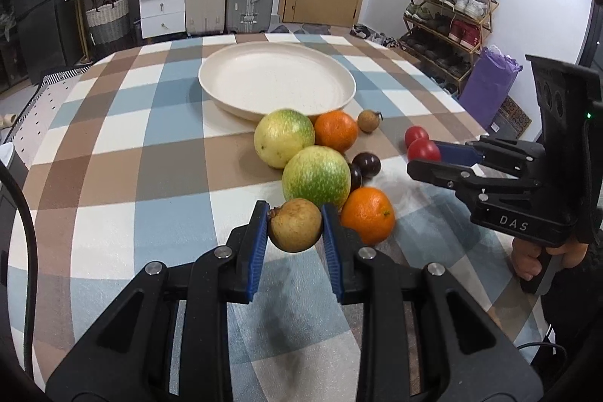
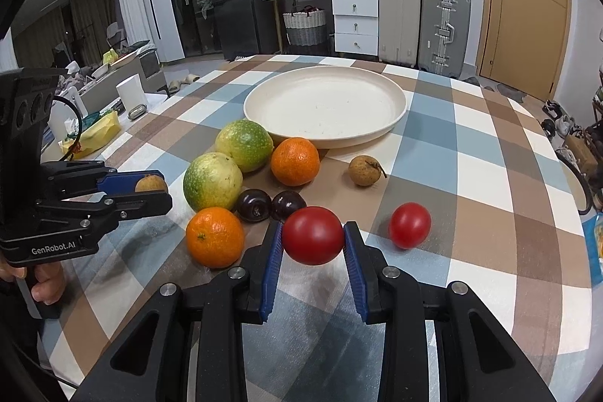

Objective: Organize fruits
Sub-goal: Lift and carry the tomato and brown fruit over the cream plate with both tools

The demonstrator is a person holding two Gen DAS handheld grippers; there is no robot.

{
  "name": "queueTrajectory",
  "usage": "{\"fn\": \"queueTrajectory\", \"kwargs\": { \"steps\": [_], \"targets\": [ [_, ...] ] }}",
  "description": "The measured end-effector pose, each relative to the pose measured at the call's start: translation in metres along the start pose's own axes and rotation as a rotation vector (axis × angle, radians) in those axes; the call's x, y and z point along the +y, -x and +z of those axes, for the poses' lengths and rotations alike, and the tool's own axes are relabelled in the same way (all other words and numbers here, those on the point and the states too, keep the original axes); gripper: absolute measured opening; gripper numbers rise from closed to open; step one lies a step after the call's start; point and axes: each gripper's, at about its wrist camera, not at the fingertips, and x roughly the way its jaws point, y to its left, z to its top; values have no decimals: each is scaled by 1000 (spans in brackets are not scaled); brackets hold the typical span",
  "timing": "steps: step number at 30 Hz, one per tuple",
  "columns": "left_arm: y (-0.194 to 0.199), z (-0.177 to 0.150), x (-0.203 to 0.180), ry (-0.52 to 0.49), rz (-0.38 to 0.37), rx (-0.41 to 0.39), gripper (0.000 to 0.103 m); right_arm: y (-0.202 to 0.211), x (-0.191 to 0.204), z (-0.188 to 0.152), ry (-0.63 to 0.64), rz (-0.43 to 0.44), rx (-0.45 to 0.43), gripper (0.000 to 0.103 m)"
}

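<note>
My left gripper (image 1: 295, 217) is shut on a small brown longan (image 1: 295, 225), held just above the checked tablecloth. My right gripper (image 2: 312, 236) is shut on a red tomato (image 2: 312, 235). It also shows at the right of the left wrist view (image 1: 424, 159). An empty cream plate (image 2: 395, 100) sits beyond the fruit. On the cloth lie two green-yellow fruits (image 2: 213, 181) (image 2: 245, 140), two oranges (image 2: 215, 237) (image 2: 295, 161), two dark plums (image 2: 254, 205) (image 2: 288, 205), a second longan (image 2: 364, 170) and a second tomato (image 2: 409, 225).
The table edge runs at the left, with a white roll (image 2: 131, 91) and yellow packaging (image 2: 96, 134) on a lower surface beyond. Suitcases (image 2: 444, 25), drawers (image 2: 356, 23) and a door (image 2: 527, 2) stand behind; a shoe rack (image 1: 448, 14) is at the right.
</note>
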Motion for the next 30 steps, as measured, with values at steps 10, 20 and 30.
{"fn": "queueTrajectory", "kwargs": {
  "steps": [10,20,30],
  "targets": [
    [9,22,0,11,31,-77,25,3,-5,12,-6,17,-39,33],
    [-6,45,-7,24,27,-110,25,4,-9,29,-22,29,-93,33],
    [-23,66,-7,25,39,-140,25,-4,-16,45,-41,25,-125,33]
  ]
}}
